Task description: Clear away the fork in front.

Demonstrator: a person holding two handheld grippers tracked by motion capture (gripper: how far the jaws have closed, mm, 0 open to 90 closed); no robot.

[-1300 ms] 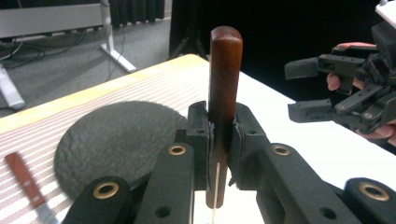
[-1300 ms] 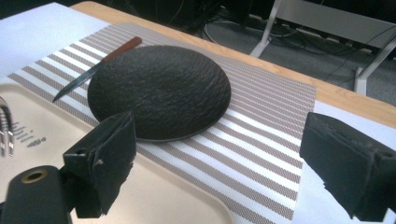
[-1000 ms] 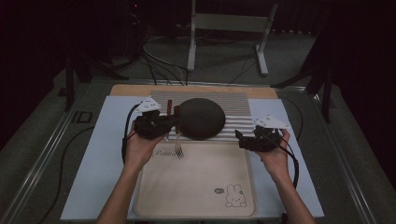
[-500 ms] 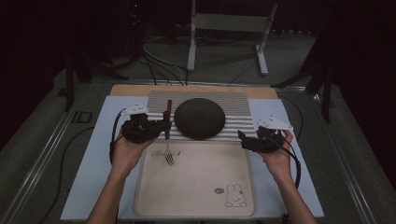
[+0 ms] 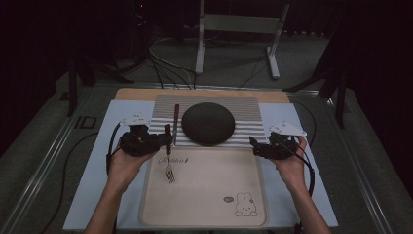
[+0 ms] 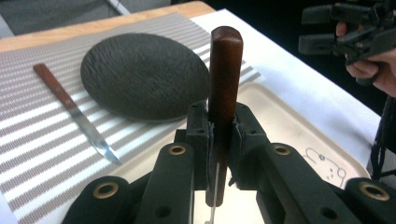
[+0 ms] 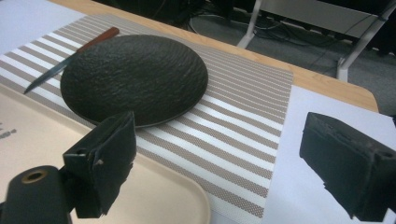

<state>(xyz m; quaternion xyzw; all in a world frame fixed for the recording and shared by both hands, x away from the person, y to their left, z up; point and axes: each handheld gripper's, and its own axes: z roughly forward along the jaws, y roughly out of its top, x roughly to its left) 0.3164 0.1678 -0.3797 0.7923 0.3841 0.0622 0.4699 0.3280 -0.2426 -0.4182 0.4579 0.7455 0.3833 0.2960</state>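
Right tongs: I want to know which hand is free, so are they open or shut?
Open. In the right gripper view the right tongs have their jaws wide apart, with only the striped mat showing between them.

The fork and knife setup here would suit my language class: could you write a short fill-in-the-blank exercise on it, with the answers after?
1. The left gripper is shut on the ____ handle of the fork.
2. The knife lies on the ____ placemat.
3. The dark plate sits to the ____ of the knife in the high view.
4. The right gripper has its jaws ____.

Answers: wooden; striped; right; open
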